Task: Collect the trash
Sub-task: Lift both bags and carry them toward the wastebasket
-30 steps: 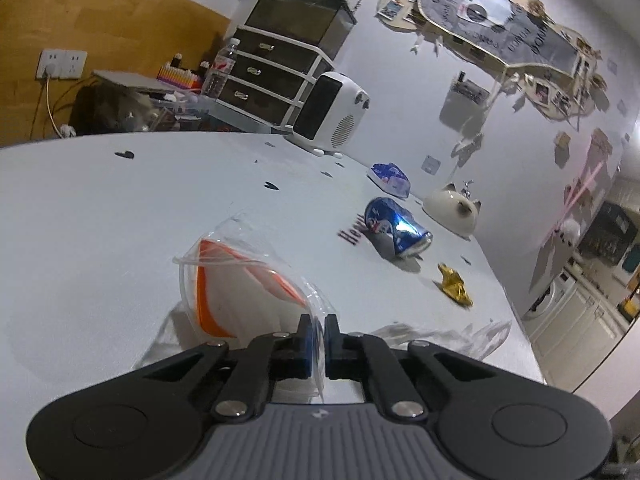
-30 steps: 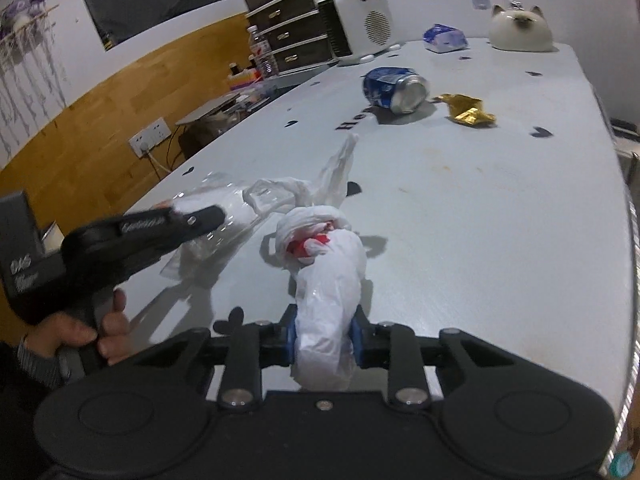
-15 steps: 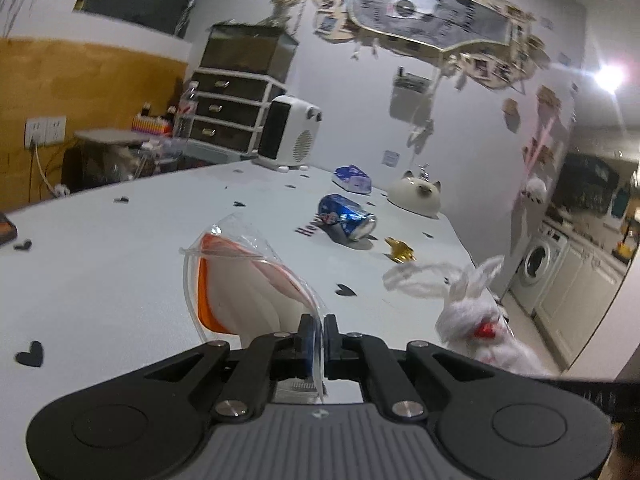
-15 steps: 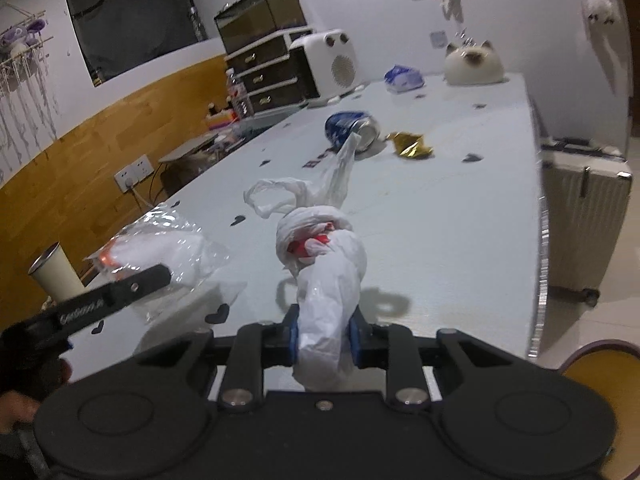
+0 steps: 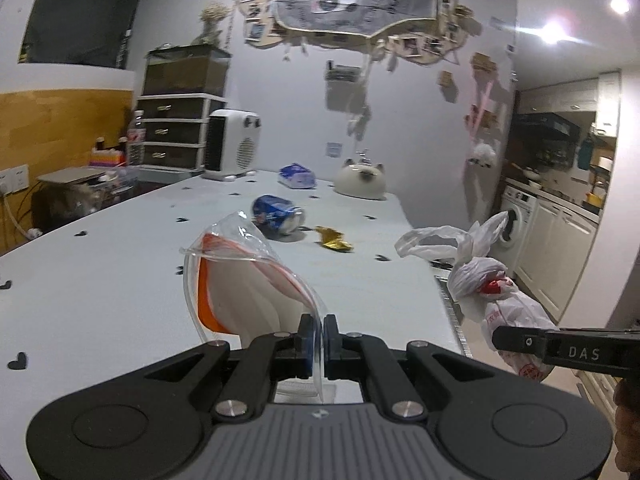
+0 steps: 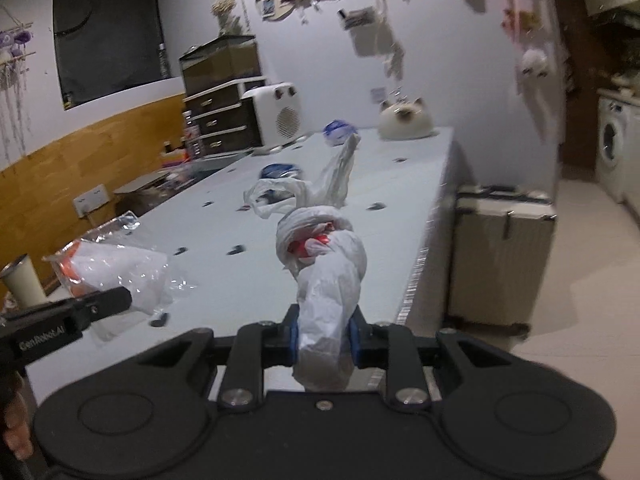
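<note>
While the left wrist view is taken first, the left gripper [image 5: 318, 340] is seen pressed together on the thin edge of a clear plastic bag [image 5: 248, 280] holding something white and orange, lifted above the pale table [image 5: 100, 280]. Farther along the table a crushed blue can [image 5: 278, 219] and a gold wrapper [image 5: 334, 239] are seen lying near each other. At the right edge, the right gripper [image 5: 500, 338] is marked "DAS" on its side, and red print on the knotted white bag [image 5: 492, 292] it pinches is too small to be read.

From the right wrist view, the right gripper [image 6: 324, 340] is seen clamped on the knotted white bag [image 6: 326, 272], held above the table's [image 6: 400, 200] edge. On the left gripper [image 6: 120, 300], lettering is visible but cannot be read with certainty. A pale suitcase [image 6: 500, 260] is seen standing beside the table.
</note>
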### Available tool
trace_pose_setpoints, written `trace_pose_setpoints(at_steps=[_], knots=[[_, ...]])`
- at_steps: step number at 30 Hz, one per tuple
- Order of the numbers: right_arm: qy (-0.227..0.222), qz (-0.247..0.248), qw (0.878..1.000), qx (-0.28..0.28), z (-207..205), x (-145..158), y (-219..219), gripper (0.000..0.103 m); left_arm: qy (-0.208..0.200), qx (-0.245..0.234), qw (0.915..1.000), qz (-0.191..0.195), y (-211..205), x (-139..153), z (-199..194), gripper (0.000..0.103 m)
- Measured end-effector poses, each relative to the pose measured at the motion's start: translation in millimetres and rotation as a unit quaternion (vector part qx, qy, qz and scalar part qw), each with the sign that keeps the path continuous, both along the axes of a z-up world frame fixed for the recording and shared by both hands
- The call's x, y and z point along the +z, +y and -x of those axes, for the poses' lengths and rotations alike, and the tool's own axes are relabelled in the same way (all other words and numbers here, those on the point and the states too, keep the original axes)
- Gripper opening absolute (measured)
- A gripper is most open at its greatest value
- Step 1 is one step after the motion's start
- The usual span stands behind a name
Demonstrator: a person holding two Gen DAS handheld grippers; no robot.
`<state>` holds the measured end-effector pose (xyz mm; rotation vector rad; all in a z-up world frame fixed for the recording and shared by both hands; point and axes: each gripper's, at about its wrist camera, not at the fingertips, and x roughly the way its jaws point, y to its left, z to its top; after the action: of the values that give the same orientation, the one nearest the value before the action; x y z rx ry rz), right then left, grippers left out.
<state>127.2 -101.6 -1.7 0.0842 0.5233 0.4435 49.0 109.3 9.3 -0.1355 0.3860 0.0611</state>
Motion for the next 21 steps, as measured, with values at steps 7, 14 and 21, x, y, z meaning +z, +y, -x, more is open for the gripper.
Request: trace_pose_setpoints(at_steps=[7, 14, 21], knots=[[-0.004, -0.007, 0.999, -0.036, 10.0, -0.4, -48.2, 0.025, -0.005, -0.042, 0.9991, -0.002, -48.0, 2.8, -2.5, 0.004], [-0.008, -0.004, 0.997, -0.078, 19.9, -2.4, -99.9, 0.024, -0.003, -0.09, 0.9959, -0.003, -103.7, -0.2, -9.3, 0.004], [0.003, -0.006, 0.993, -0.116, 25.3, -14.7, -150.3, 0.025, 0.012, -0.136, 0.9906, -0.001, -156.3, -13.1, -18.2, 0.004]])
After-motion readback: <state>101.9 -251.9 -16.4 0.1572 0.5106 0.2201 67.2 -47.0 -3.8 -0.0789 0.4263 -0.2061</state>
